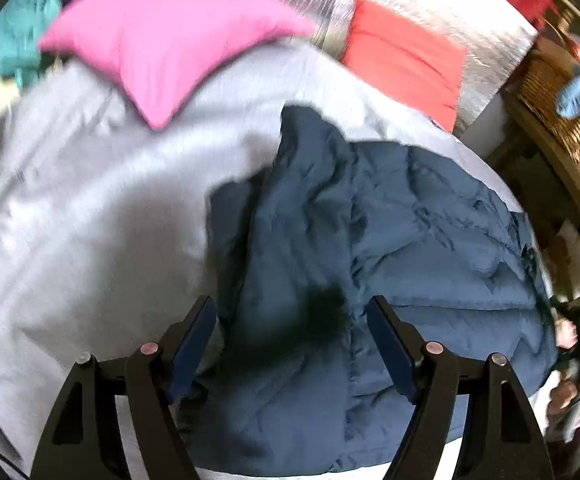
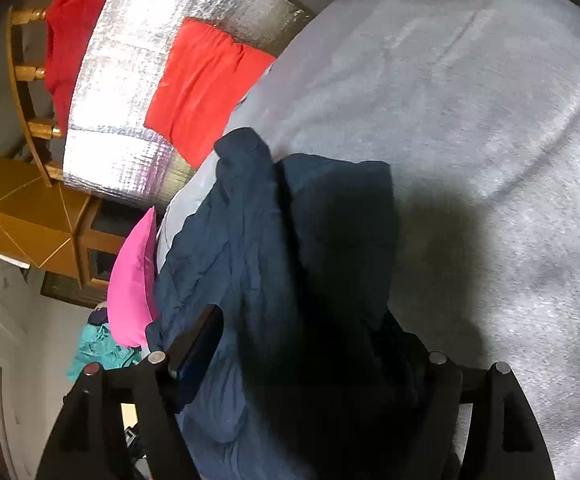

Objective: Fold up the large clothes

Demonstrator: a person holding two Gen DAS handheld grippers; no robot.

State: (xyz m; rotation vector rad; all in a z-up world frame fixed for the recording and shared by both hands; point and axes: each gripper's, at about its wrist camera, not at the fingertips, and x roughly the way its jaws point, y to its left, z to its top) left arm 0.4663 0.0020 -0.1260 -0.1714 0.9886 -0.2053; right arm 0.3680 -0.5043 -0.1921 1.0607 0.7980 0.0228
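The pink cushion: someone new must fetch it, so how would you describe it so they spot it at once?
Find the big grey sheet covering the bed. The pink cushion lies on its far side, beyond the dark blue jacket. It is the only plump, bright pink thing; the folded red cloth beside it lies flat on silver foil.

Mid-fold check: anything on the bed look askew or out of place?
Yes. The navy jacket lies crumpled and bunched on the grey bedspread, with one part rumpled up toward the pink pillow, not laid flat for folding. Nothing looks spilled or damaged.
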